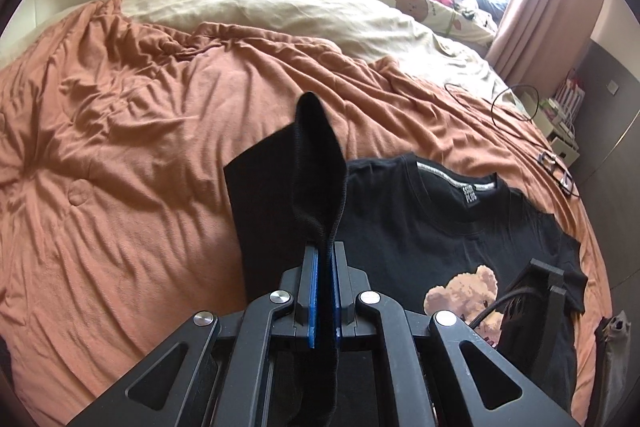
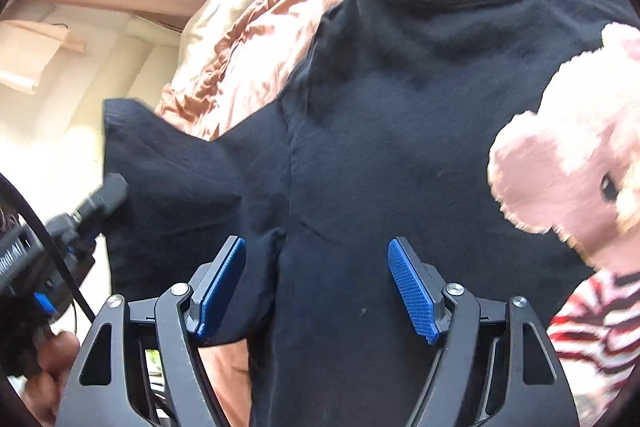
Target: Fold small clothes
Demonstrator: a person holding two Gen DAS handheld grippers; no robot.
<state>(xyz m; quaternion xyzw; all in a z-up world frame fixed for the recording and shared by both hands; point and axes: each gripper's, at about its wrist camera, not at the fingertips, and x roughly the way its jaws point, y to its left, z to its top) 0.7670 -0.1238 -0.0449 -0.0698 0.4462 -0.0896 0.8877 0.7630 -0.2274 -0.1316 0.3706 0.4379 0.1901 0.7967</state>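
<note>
Pinching a sleeve (image 1: 316, 163) of the black T-shirt (image 1: 432, 223) between pressed-together pads, the left gripper (image 1: 325, 267) lifts it, while the right gripper (image 2: 316, 287) hovers spread just above the shirt's body on the orange bedspread (image 1: 132, 131).

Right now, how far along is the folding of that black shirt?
Barely started. Done: the black T-shirt lies spread on the orange bedspread, bear print up. In hand: the left gripper is shut on a sleeve, lifting it. The right gripper hovers open over the shirt. Left: both sleeves and the body fold.

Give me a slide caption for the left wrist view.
Left gripper pinches a sleeve of the black bear-print T-shirt above the rumpled orange bedspread.
</note>
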